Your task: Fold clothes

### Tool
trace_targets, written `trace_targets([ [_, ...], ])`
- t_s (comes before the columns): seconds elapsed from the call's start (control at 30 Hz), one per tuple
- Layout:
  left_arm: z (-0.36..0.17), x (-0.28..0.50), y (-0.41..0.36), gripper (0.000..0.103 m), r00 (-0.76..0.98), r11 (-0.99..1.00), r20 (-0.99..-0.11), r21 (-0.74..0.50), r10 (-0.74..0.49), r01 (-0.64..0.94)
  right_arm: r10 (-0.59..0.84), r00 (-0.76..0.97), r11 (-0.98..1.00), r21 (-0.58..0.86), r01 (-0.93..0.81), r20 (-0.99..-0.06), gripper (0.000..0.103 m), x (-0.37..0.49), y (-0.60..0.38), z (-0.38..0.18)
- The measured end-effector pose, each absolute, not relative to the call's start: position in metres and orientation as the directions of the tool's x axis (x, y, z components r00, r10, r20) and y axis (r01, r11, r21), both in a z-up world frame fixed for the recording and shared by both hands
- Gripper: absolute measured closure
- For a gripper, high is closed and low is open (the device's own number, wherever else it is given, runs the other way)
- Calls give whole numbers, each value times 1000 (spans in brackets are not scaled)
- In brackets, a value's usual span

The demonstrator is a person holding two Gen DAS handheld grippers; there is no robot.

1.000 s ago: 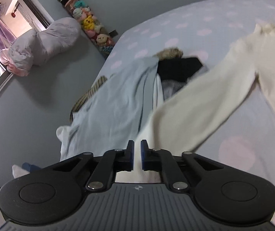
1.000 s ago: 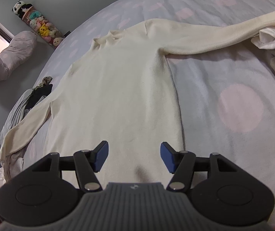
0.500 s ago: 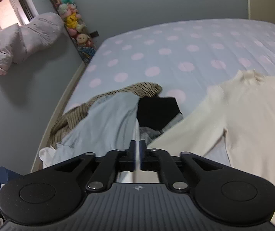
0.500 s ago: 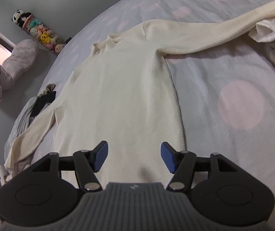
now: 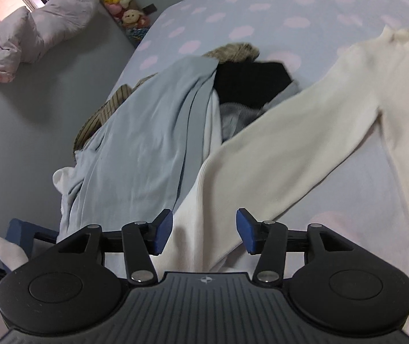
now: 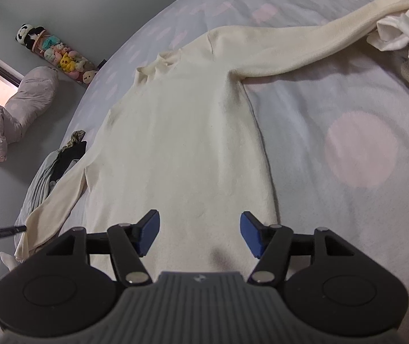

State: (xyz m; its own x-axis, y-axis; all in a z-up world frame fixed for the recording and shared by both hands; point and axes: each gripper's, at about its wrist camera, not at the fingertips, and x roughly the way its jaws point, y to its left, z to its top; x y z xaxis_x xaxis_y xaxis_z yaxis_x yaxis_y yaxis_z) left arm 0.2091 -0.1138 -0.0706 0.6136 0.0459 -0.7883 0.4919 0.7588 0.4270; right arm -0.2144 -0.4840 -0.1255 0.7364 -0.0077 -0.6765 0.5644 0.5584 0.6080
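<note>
Both pairs of fingers stand apart, empty: left gripper (image 5: 204, 232) has just been opening over the sleeve cuff (image 5: 204, 215), right gripper (image 6: 198, 236) hovers wide at the hem. Bed (image 6: 347, 114) carries the cream sweater (image 6: 181, 132) spread flat, sleeves out, no fold made yet. Clothes pile (image 5: 153, 132) waits beside it.

The cream sweater (image 6: 181, 149) is seen as soft, matt, finely ribbed knit cloth; the dotted bedsheet (image 6: 333, 120) as smooth matt cotton-like fabric; the pale blue garment (image 5: 147, 143) as thin, creased, faintly sheeny cloth; the gripper bodies are shown in matt black plastic with shiny metal rivets
</note>
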Motion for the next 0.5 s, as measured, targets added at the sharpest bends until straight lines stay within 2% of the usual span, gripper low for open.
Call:
trace_targets([
  [0.13,-92,203,-109,57,646,724,-759,488,76,488,-10,737,543,615,571,-675,38,-215,-485,-126],
  [0.17,-94,203,-107,65,652,724,-754,493,79,483,-9,737,541,616,572,-676,38,-215,-486,-127],
  [0.2,-95,203,-104,80,658,724,-749,498,82,477,-7,736,539,617,573,-677,38,-215,-486,-127],
  [0.3,-90,207,-94,97,679,749,-729,495,84,440,-3,735,536,619,574,-678,38,-214,-487,-128],
  [0.37,-81,208,-90,101,687,762,-723,483,69,432,-2,736,533,622,573,-677,38,-215,-487,-129],
  [0.5,-58,211,-86,102,683,788,-730,434,23,437,1,741,525,631,571,-672,38,-216,-488,-130],
])
